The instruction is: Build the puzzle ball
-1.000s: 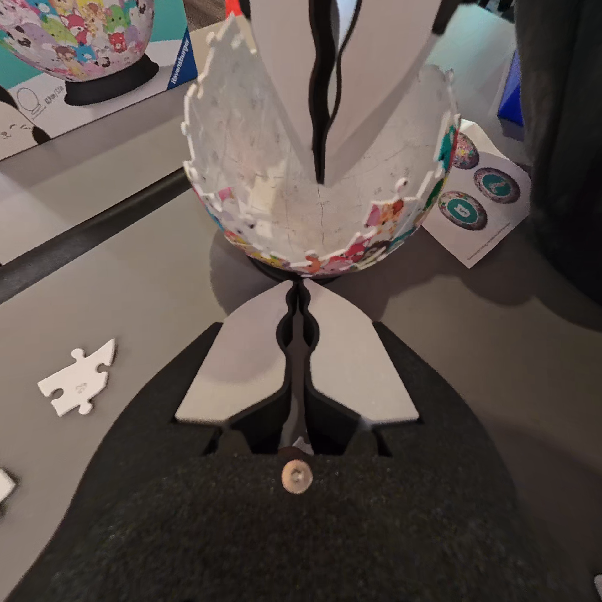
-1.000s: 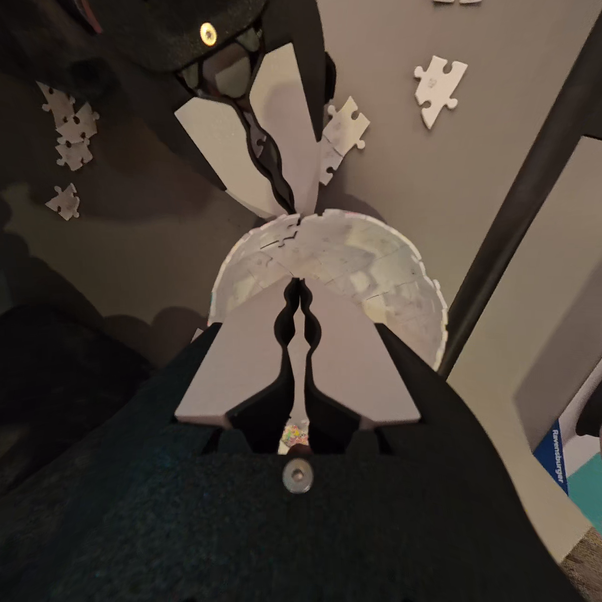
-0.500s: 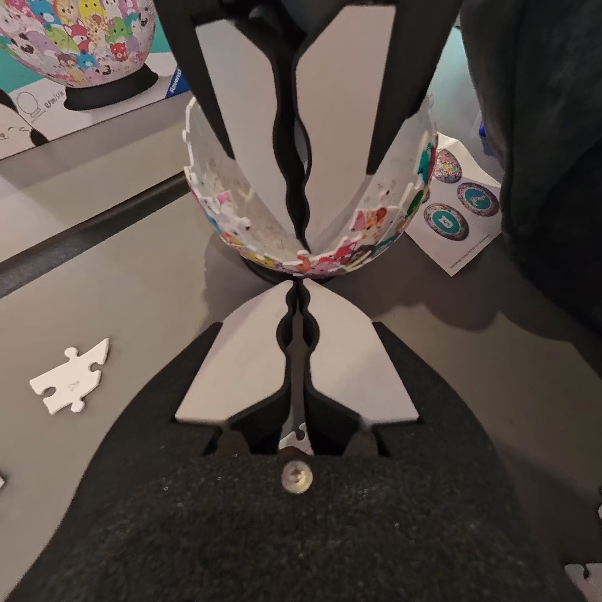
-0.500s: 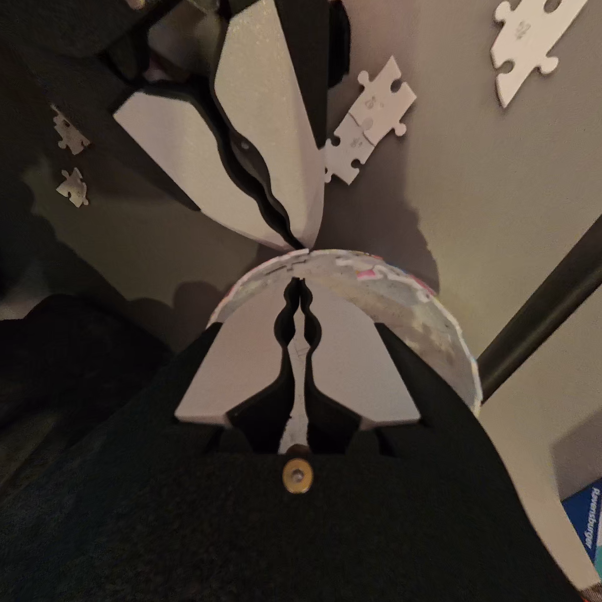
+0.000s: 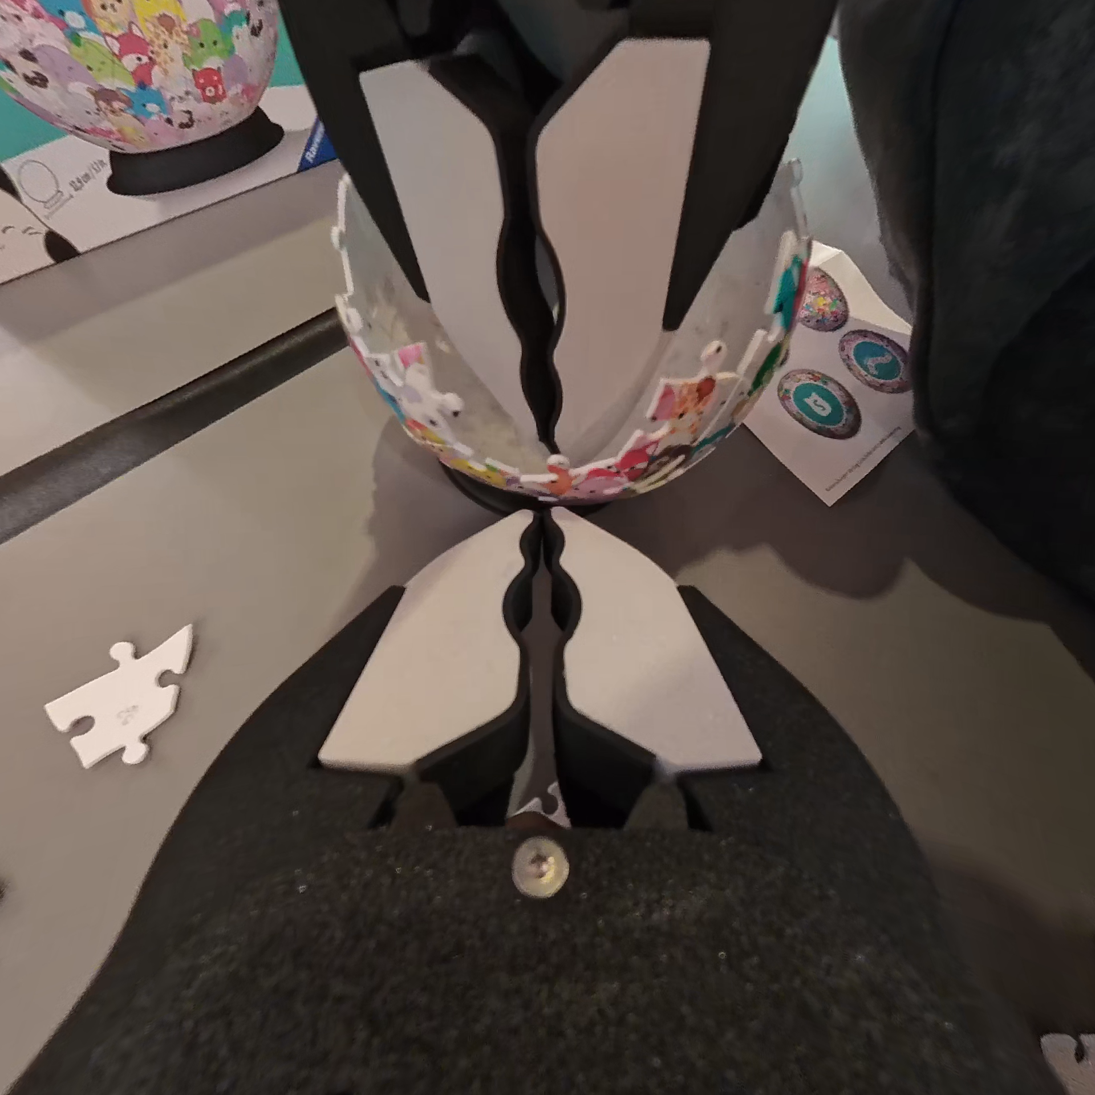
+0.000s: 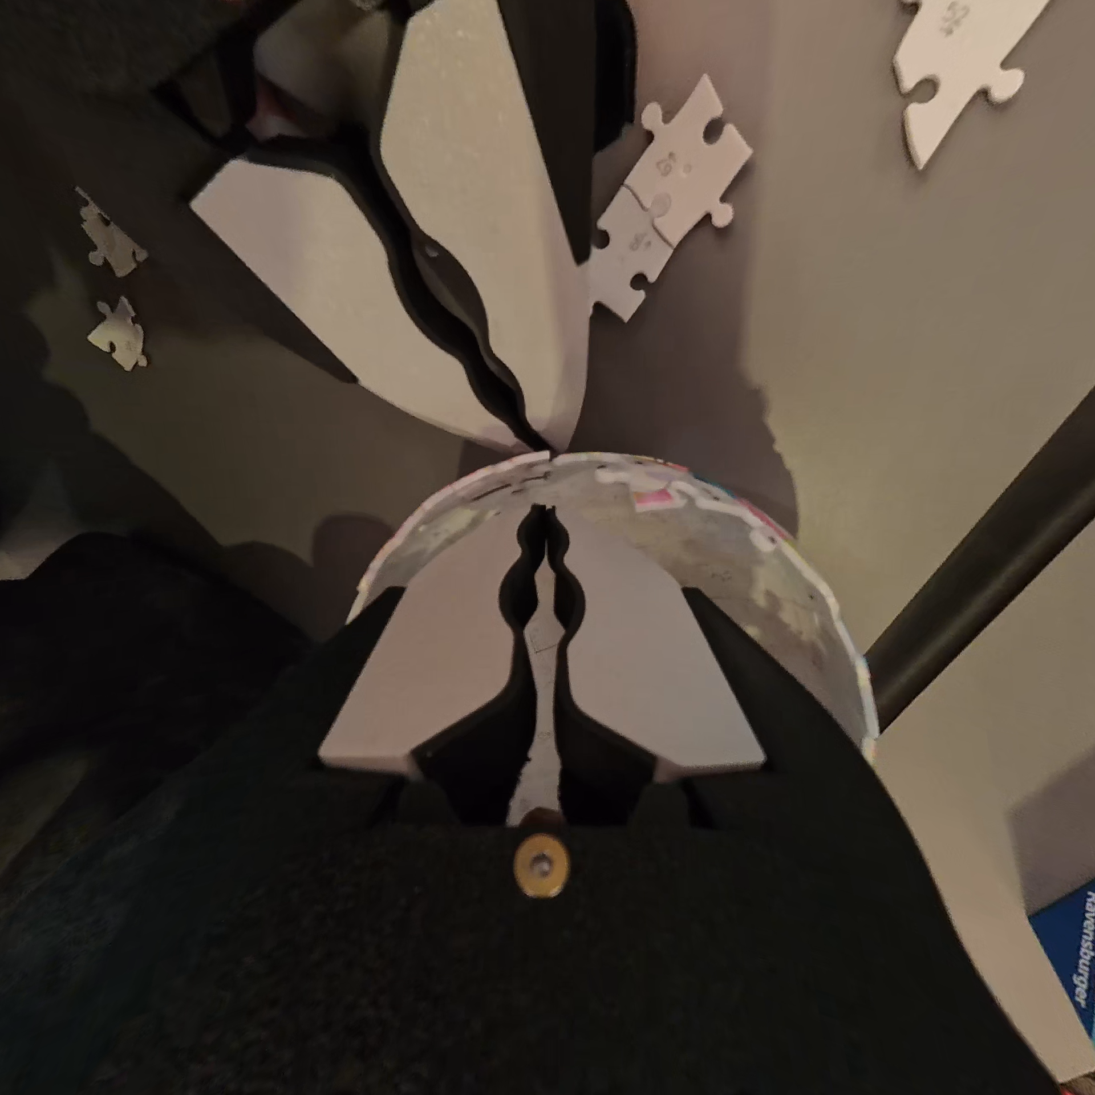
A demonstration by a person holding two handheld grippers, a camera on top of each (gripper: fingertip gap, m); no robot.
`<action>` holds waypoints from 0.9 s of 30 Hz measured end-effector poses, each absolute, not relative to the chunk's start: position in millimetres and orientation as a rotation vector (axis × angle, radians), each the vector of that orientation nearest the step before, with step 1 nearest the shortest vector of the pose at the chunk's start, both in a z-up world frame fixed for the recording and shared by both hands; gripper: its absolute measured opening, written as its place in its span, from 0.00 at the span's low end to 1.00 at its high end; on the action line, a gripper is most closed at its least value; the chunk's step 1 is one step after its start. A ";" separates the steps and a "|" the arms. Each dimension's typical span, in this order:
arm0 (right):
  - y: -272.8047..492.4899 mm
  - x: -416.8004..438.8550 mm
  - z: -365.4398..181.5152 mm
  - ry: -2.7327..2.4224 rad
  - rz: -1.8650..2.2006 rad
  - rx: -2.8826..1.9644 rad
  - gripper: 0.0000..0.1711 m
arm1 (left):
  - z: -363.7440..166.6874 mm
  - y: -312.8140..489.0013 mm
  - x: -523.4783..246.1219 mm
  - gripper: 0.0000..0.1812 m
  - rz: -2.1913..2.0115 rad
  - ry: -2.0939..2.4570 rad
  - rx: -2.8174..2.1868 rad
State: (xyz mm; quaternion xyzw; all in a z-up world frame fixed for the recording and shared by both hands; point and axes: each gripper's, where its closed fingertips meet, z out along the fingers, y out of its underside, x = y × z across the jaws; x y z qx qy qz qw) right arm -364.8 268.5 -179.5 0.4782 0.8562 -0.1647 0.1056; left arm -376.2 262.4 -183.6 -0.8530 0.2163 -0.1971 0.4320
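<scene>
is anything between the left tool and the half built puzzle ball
Nothing visible. The left tool, shut, sits at the near outer side of the puzzle ball just above its dark stand, with only bare table between them. The right tool, also shut, reaches down inside the shell from the far side.

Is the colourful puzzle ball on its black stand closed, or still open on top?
Open: the colourful puzzle ball is only a lower bowl; the right gripper reaches inside.

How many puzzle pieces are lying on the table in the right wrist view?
5: one piece top right, a joined pair mid-top, two pieces far left. Others may be hidden.
</scene>
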 end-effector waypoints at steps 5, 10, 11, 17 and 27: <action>265.1 -370.5 -184.6 2.560 -0.457 1.359 0.00 | -188.6 266.6 -376.8 0.00 -0.453 0.556 -2.154; 269.6 -367.6 -182.9 2.545 -0.466 1.398 0.00 | -186.7 265.8 -376.8 0.00 -0.458 0.555 -2.137; 270.1 -366.9 -182.3 2.543 -0.465 1.404 0.00 | -186.8 265.6 -377.4 0.00 -0.460 0.552 -2.139; 267.5 -364.9 -186.7 2.531 -0.439 1.375 0.00 | -186.2 264.0 -371.5 0.00 -0.490 0.560 -2.146; 268.6 -360.4 -181.5 2.520 -0.472 1.401 0.00 | -180.1 255.4 -366.8 0.00 -0.554 0.558 -2.117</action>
